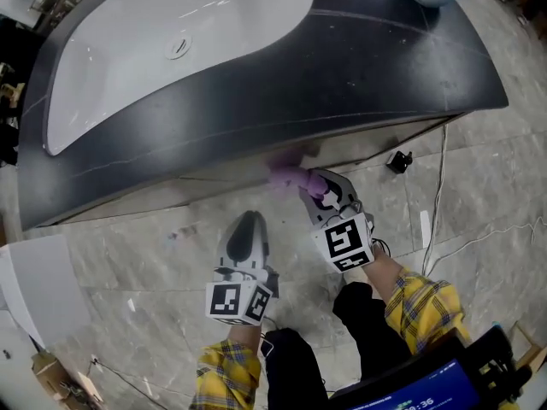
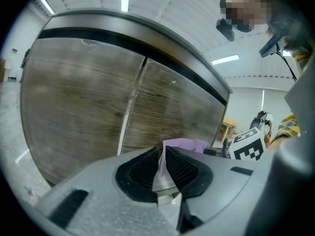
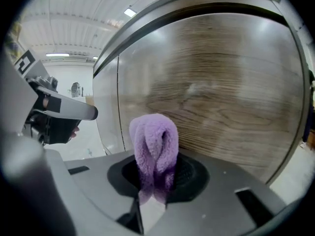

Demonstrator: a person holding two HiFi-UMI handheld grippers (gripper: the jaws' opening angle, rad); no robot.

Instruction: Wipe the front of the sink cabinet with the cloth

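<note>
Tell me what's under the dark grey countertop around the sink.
Below the dark grey countertop stands the wood-grain cabinet front, with the fluffy purple cloth, clamped in the right gripper, close before it. From overhead the overhang covers most of that front; the cabinet's inside is hidden.

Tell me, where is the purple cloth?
In the head view the purple cloth is pinched in the right gripper, held at the cabinet front just under the dark countertop.
</note>
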